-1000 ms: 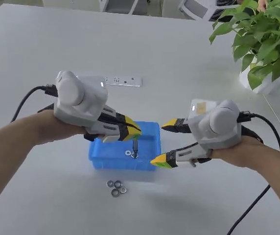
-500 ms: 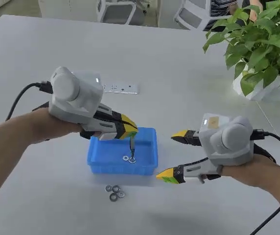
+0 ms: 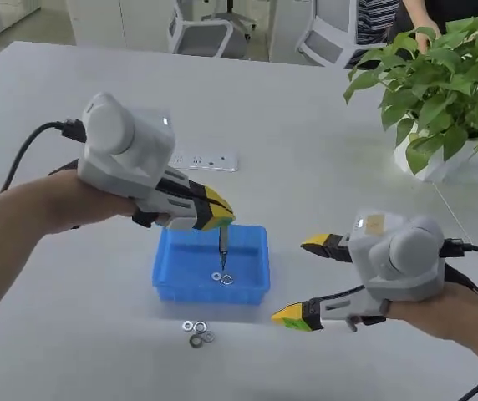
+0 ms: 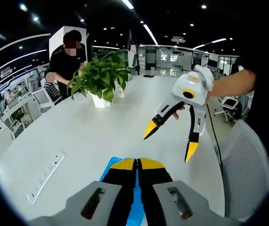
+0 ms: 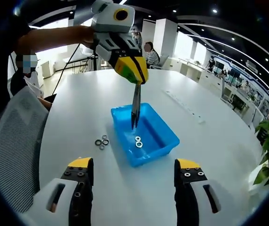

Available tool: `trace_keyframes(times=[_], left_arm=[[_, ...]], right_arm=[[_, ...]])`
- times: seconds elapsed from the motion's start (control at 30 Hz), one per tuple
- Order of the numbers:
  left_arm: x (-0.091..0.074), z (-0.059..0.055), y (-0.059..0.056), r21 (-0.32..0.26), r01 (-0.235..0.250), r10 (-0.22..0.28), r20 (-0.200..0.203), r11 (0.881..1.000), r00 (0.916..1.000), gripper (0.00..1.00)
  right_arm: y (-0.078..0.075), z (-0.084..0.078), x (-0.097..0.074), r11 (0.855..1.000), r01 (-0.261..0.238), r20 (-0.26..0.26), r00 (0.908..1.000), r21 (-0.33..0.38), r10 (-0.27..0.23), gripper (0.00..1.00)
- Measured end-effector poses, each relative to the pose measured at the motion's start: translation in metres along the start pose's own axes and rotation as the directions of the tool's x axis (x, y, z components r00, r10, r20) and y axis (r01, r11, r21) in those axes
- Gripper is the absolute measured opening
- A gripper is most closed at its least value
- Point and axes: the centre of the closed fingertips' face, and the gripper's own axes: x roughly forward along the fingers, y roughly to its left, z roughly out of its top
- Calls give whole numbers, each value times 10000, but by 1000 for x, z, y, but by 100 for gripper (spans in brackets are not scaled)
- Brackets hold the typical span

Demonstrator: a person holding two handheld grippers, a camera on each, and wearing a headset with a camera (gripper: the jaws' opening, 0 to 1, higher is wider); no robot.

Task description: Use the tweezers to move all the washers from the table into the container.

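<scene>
Your left tool (image 3: 221,220) is pinched narrow on the tweezers (image 3: 221,249), with its yellow-tipped jaws pressed together around their upper end. The tweezers hang point-down into the blue container (image 3: 165,284). Their tips are low inside the container, near its middle and right beside the two washers (image 3: 222,277) lying on its floor. You cannot tell from here whether the tips touch either one. A small cluster of loose washers (image 3: 197,332) lies on the worktop (image 3: 306,150), just outside the container's near wall on your side. Your right tool (image 3: 292,279) is held to the right of the container and apart from it. Its jaws are spread wide with nothing between them, and they point back toward the container. A white power strip (image 3: 201,159) lies flat beyond the container's far wall, and a potted plant (image 3: 439,92) stands well beyond the container to its far right.
</scene>
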Motion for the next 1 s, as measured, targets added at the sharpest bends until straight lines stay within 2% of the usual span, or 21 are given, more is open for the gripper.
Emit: trace_keyframes(times=[0.23,0.57,1.0], left_arm=[[-6,-4,-13,107,175,-172,-261,9998,9995,5],[-12,-5,-30,177,296,-291,-281,9994,9992,5],[-17,-23,-48,117,440,-434,-448,9990,9981,5]], right_arm=[[9,1,-2,10000,8,62,10000,-36,-8,71],[20,-1,0,9999,-151,51,9999,-63,152,71],[30,-5,2,9995,-308,30,9995,-119,308,71]])
